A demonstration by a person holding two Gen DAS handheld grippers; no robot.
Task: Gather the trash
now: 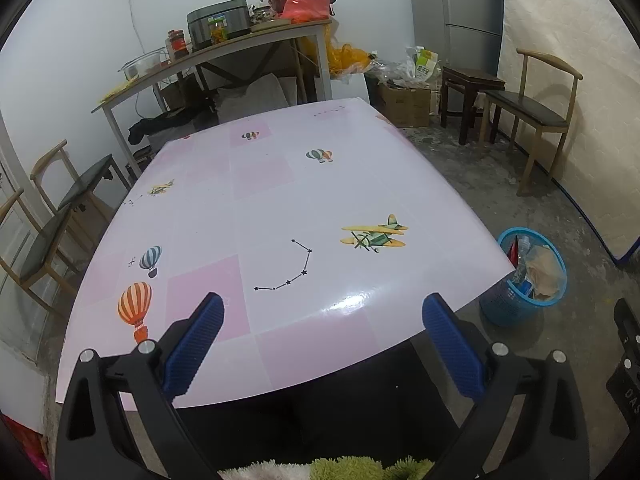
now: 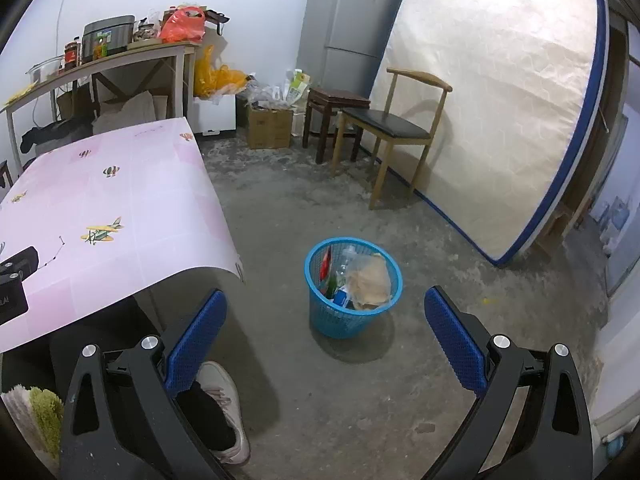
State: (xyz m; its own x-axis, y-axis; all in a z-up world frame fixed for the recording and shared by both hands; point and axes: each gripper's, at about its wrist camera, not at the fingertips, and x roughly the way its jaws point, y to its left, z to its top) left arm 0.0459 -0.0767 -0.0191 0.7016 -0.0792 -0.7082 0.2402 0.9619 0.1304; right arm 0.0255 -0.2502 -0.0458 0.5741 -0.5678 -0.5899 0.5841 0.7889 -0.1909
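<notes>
- The blue mesh wastebasket (image 2: 353, 287) stands on the concrete floor (image 2: 420, 240), just off the table's near right corner; in the right wrist view it sits at about 12 o'clock, between and beyond the two fingers.
- Inside it lies the collected trash (image 2: 368, 278): crumpled tan paper, clear plastic, and red and blue scraps.
- The right gripper (image 2: 324, 338) hangs above the floor with its blue pads spread wide, holding nothing.
- The left gripper (image 1: 322, 342) hovers over the near edge of the table, jaws equally wide apart and empty; from it the wastebasket (image 1: 524, 280) shows at about 3 o'clock.
- The table (image 1: 260, 200) wears a pink-and-white cloth printed with balloons and planes.
- A white shoe (image 2: 224, 408) shows at 7 o'clock in the right wrist view.
- Beyond the basket, at 1 o'clock, a wooden chair (image 2: 394, 128) stands before a mattress (image 2: 500, 100) leaning on the wall.
</notes>
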